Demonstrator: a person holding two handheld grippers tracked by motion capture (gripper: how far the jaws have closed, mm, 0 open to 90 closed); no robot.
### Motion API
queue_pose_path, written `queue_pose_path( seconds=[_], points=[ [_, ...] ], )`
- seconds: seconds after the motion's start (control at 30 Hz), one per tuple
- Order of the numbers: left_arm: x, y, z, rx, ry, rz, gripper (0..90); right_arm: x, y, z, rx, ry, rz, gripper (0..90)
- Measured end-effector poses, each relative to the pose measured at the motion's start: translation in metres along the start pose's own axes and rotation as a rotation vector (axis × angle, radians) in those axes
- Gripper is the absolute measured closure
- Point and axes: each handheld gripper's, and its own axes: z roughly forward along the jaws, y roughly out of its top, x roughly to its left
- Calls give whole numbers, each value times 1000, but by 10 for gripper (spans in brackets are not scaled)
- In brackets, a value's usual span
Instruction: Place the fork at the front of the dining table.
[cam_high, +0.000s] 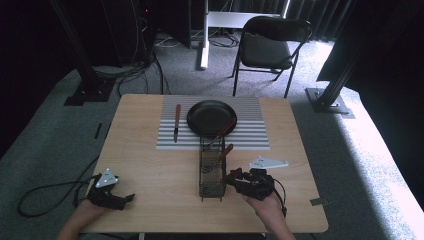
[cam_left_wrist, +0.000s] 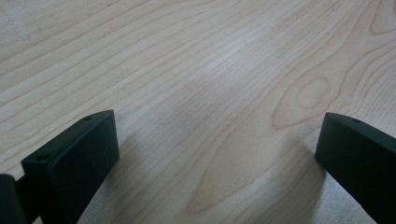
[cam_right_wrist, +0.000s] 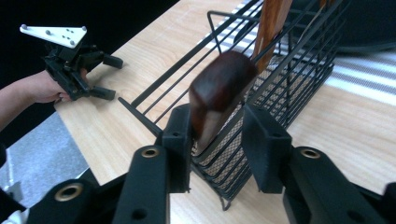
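wooden-handled utensil (cam_right_wrist: 219, 93), reddish brown with a rounded end, stands tilted in the black wire mesh basket (cam_right_wrist: 280, 88) and its handle end sits between the jaws of the right claw (cam_right_wrist: 219, 140). those jaws are partly apart, one on each side of the handle; the near jaw looks to touch it, the far one seems to stand just off it, so i cannot tell whether the grip is closed on it. in the high view the right claw (cam_high: 234, 176) is just beside the basket (cam_high: 211, 170), held by a hand (cam_high: 267, 206) at the near edge of the pale wooden worktop (cam_high: 150, 165). a second wooden handle (cam_right_wrist: 273, 23) rises farther off from the claw in the same basket.

beyond the basket lie a grey striped mat (cam_high: 250, 130), a round black pan (cam_high: 210, 117) on it, and a brown-handled knife (cam_high: 176, 122) at the mat's edge.

the left claw (cam_high: 127, 198) rests well apart from the basket, low over bare worktop, its jaws wide open with nothing between them; the left gripper view shows wood grain (cam_left_wrist: 210, 93) between the two black pads (cam_left_wrist: 74, 163).
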Motion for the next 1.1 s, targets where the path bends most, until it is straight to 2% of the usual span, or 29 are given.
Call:
queue_pose_path(
  seconds=[0.2,0.5,0.6,0.67,0.83,1.1],
  points=[
    [0,0,0,0,0,0,0,0,-3,3,3,27,24,754],
    [0,0,0,0,0,0,0,1,-2,2,5,19,8,759],
    [0,0,0,0,0,0,0,2,-1,1,-16,6,4,763],
    [0,0,0,0,0,0,0,2,0,0,-16,8,2,805],
    [0,0,0,0,0,0,0,3,3,0,-17,-9,-5,808],
    [0,0,0,0,0,0,0,8,14,-15,-56,-11,-36,808]
  ],
)
